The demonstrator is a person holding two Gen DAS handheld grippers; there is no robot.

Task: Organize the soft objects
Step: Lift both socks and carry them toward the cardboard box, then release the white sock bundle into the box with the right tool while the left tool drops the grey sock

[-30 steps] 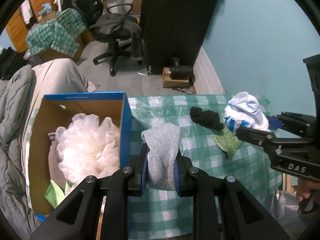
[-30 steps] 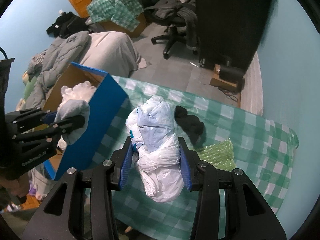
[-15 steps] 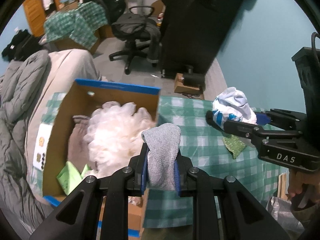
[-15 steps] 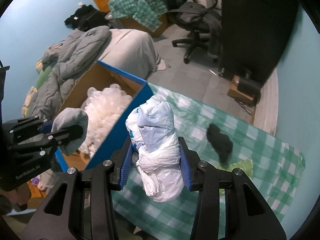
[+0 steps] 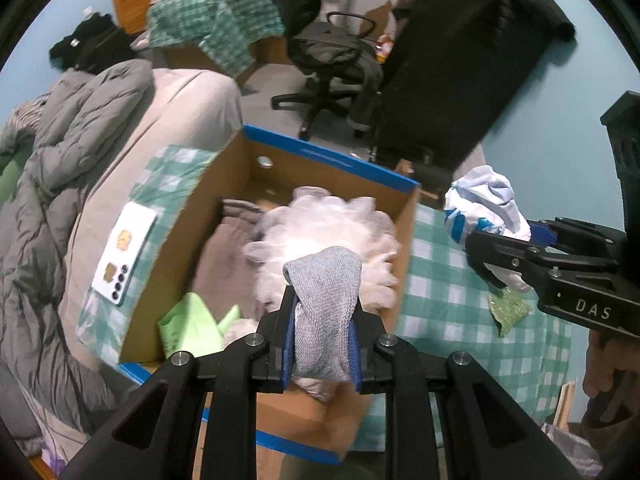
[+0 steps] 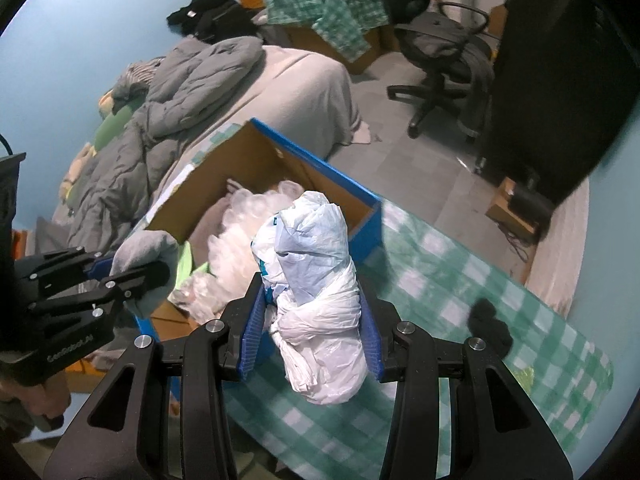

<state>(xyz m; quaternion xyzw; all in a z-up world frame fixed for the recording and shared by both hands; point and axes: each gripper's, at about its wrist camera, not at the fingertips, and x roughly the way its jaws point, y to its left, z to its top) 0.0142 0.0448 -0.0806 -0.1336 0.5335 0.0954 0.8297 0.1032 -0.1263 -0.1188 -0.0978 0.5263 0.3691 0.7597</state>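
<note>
My left gripper (image 5: 323, 332) is shut on a grey knitted cloth (image 5: 324, 312) and hangs over the near end of the open cardboard box (image 5: 332, 160) with blue edges. Inside the box lie a white mesh puff (image 5: 320, 228), a taupe cloth (image 5: 224, 256) and a light green bag (image 5: 192, 324). My right gripper (image 6: 312, 328) is shut on a knotted white plastic bag (image 6: 316, 292), held above the checked tablecloth (image 6: 440, 292) right beside the box's blue wall (image 6: 362, 240). A black sock (image 6: 490, 324) and a green scrub pad (image 5: 510, 312) lie on the cloth.
A white phone (image 5: 122, 256) lies on the cloth left of the box. A bed with a grey duvet (image 5: 60, 184) runs along the left. Behind stand an office chair (image 5: 332, 64) and a black cabinet (image 5: 452, 80). A person's hand (image 5: 608, 380) holds the right gripper.
Both grippers have carried their loads leftward from over the tablecloth toward the box; the grey cloth now hangs over the box interior and the white bag has reached the box's wall.
</note>
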